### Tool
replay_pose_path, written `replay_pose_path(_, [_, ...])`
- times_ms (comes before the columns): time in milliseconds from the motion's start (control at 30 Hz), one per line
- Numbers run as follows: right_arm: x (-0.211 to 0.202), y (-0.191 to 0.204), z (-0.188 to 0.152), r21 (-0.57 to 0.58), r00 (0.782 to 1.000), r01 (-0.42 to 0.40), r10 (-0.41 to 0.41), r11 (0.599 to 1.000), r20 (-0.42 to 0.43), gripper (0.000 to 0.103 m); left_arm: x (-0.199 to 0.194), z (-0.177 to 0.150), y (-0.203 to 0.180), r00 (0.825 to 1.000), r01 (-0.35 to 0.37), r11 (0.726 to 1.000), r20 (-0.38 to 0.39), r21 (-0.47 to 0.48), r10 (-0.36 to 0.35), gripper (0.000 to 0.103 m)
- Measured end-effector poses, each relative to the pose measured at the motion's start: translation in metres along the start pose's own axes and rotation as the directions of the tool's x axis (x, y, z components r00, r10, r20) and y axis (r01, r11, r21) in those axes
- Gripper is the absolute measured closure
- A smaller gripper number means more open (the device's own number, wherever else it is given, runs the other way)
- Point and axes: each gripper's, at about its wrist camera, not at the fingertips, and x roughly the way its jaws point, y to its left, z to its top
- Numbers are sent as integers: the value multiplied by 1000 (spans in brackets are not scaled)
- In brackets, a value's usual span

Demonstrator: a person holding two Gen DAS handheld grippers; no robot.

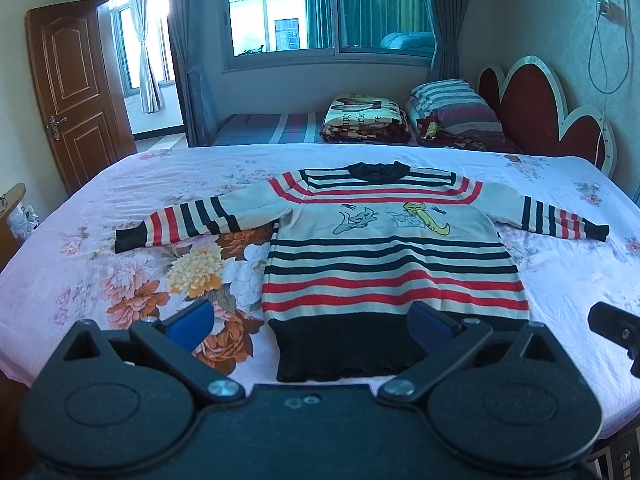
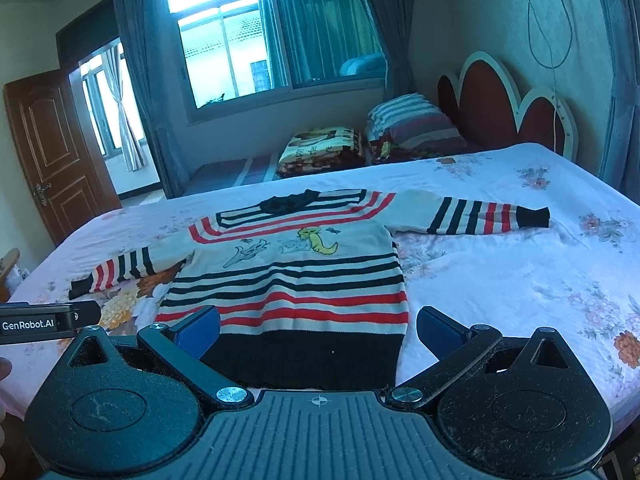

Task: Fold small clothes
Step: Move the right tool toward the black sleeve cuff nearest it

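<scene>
- Left wrist view: my left gripper (image 1: 310, 326) is spread wide, its two blue pads (image 1: 192, 322) far apart and holding nothing.
- It hangs above the near edge of the bed (image 1: 100, 200), over the left part of the black hem.
- I see the sweater (image 1: 394, 256) lying flat, front up, on the pink flowered sheet, with the collar on the far side and both sleeves stretched out to the sides.
- At the right edge a black piece of the right gripper (image 1: 616, 328) shows, just beside the hem corner.
- Far behind are a pillow (image 1: 452, 108) and a folded blanket (image 1: 364, 116).
- Right wrist view: my right gripper (image 2: 318, 330) is also spread wide and empty, above the hem of the sweater (image 2: 288, 276).
- Its left pad (image 2: 198, 330) is over the hem; the right pad is over bare sheet, just beside the hem's right corner.
- I see the left gripper (image 2: 48, 322) at the left edge, close to the left cuff.
</scene>
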Motion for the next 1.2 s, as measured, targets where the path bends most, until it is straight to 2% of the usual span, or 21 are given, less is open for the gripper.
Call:
replay_pose_path(433, [63,21,27,48,992,118,-119,992,27,0,75,36,45,999,22,999,-33,26,-21,0])
replay_pose_path(700, [95,17,41,54,981,188,-190,981,33,0,121,54,57,998,27,999,-63,39,-25,0])
replay_pose_path(933, [132,-18,62,59,975,219,-221,974,26,0,156,70,50,996,23,1000,-83,14,-22,0])
replay_pose_path(1200, [193,-93,90,85,971,237,-238,968,6,0,202,94,10,995,-21,1000,-95,9,22,0])
